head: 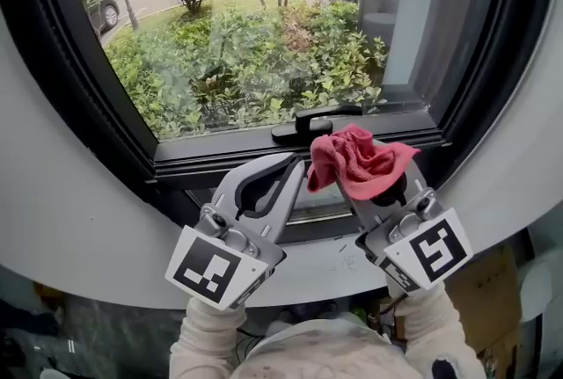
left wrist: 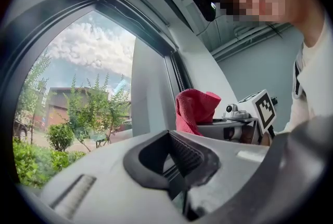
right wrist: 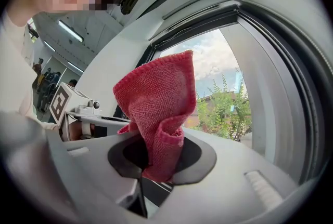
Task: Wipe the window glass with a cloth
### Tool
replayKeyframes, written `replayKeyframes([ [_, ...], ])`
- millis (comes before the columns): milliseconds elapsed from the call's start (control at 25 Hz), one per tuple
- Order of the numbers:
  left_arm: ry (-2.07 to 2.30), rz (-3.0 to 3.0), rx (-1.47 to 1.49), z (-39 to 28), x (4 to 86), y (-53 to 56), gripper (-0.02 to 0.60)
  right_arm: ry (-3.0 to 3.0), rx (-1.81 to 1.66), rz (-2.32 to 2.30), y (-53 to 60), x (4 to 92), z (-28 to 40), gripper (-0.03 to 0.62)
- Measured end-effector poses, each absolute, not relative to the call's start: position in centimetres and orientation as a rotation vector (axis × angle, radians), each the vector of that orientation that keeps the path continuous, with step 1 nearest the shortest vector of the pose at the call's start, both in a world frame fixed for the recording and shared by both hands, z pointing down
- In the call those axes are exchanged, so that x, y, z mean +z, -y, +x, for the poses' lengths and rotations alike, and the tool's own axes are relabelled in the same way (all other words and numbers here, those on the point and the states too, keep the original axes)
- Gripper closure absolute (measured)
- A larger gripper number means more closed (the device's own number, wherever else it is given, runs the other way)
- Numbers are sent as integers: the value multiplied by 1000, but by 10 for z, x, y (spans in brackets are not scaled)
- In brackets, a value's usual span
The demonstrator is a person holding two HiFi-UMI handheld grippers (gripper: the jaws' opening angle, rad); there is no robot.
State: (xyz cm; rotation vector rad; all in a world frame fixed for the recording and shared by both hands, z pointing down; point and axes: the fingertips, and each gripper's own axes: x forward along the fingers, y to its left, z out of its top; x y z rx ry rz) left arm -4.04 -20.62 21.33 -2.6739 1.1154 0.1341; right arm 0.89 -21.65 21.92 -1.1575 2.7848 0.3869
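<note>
Ahead of both tongs and filling most of the head view: window glass (head: 237,34), with shrubs, trees and parked cars showing through, its upper part cut off by the picture's edge. Bordered by a dark frame (head: 220,150), whose lower rail lies just beyond the tips of the tongs.

Left tongs (head: 292,168) pressed together on nothing, pointing up toward that rail, just beside the right tongs (head: 352,185). Right tongs pinched on the cloth (head: 359,159) — red, fine looped weave, bunched and folded, rising out of the tips in a crumpled peak with a lower fold tucked between the pads. Held close before the rail; touching frame or glass, or apart from them, not possible to tell. Right tips mostly hidden under the fabric in the head view.

Just beyond the cloth — a black handle (head: 308,124) on the frame.
</note>
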Motion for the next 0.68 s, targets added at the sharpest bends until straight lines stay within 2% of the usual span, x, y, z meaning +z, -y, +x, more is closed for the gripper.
replayKeyframes([
  [680, -1147, -2671, 112, -38, 204, 201, 580, -2799, 322, -1109, 210, 217, 9, 480],
])
